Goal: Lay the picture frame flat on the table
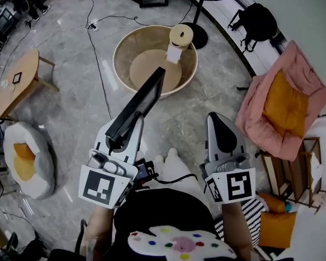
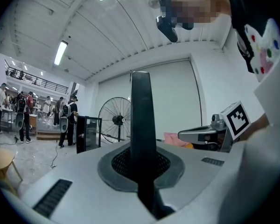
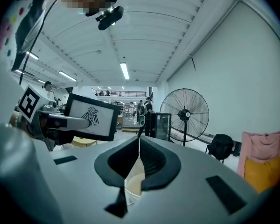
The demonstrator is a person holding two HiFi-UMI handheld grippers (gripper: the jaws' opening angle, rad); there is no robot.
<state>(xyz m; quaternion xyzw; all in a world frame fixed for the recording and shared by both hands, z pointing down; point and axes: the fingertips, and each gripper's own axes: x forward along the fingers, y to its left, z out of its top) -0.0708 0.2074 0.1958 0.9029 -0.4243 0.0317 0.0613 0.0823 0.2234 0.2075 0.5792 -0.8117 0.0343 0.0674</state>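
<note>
My left gripper [image 1: 125,128] is shut on the lower edge of a black picture frame [image 1: 145,98], held in the air above the grey floor and tilted up and away. The left gripper view shows the frame [image 2: 142,120] edge-on, rising upright from between the jaws. From the right gripper view the frame's front [image 3: 91,117] shows a black bird print on white. My right gripper [image 1: 217,119] hovers beside it at the right, shut, with nothing held. A small wooden table [image 1: 22,86] stands far left, well away from both grippers.
A round tan cat-tree basin [image 1: 131,56] with a post sits straight ahead on the floor. A pink cushion bed [image 1: 285,102] lies at the right, a white and yellow pet bed [image 1: 27,159] at the left. A standing fan [image 3: 184,115], a black bag [image 1: 258,20] and floor cables [image 1: 98,64] are beyond.
</note>
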